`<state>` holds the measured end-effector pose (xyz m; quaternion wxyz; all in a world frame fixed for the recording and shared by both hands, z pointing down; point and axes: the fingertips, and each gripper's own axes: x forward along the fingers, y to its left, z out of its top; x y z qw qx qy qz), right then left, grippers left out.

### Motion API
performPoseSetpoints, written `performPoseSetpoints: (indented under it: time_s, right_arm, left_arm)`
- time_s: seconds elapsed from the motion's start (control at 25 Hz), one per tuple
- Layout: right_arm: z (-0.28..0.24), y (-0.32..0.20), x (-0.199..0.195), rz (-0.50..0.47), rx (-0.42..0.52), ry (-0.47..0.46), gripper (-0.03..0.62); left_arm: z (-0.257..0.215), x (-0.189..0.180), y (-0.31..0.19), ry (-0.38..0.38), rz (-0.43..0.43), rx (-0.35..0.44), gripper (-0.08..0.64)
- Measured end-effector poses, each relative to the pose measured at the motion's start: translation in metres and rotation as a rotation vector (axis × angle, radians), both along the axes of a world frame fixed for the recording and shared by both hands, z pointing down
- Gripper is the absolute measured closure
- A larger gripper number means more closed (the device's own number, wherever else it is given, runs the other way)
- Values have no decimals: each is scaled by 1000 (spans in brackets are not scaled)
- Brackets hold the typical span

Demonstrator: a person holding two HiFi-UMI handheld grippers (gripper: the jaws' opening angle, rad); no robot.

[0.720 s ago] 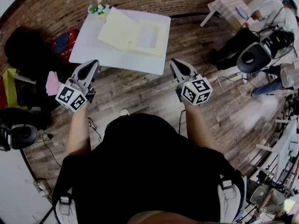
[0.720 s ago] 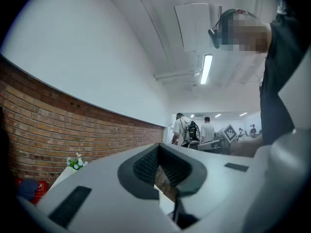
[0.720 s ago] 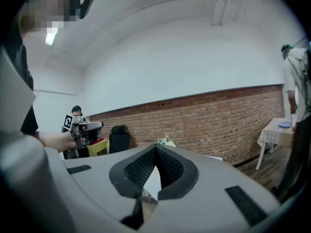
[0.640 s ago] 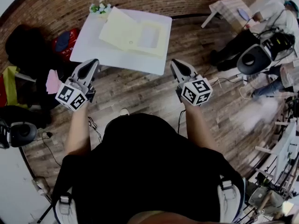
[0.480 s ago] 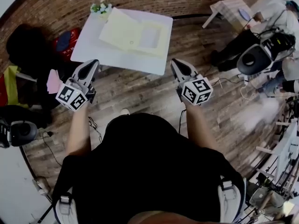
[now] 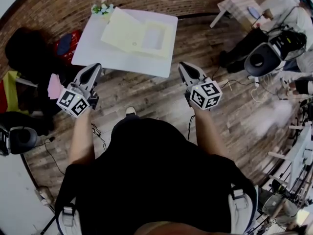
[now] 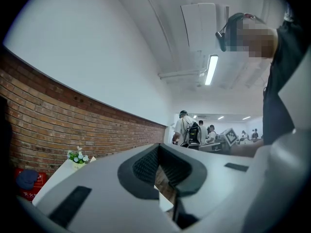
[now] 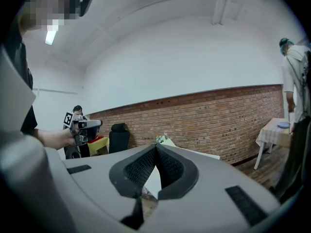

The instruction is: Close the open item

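Observation:
A pale yellow box lies open on a white table ahead of me, its lid flap spread to the left. My left gripper hangs short of the table's near left edge, jaws shut with nothing between them. My right gripper is level with it, just off the table's near right corner, also shut and empty. In the left gripper view the jaw tips meet, pointing over the table toward the brick wall. The right gripper view shows its tips touching too, with the left gripper at the left.
A small pot of flowers stands at the table's far left corner. Dark chairs and bags and a red bag sit left of the table. To the right are an office chair, a small table, people and floor cables.
Almost nothing differs: the head view has shifted slightly, and the left gripper sits a touch further left. Both grippers stay shut and empty.

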<state>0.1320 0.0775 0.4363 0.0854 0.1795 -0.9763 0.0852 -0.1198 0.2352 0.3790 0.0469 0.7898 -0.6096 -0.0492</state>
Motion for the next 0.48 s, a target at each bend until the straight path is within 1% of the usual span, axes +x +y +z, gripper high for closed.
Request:
performPoseSetpoints:
  time_s: [0.2, 0.48]
  right_arm:
    - [4, -4, -2, -8, -12, 11, 572]
    - [16, -13, -5, 6, -37, 27, 572]
  left_arm:
    - [0, -2, -3, 8, -3, 1, 549]
    - [10, -12, -12, 20, 3, -21, 549]
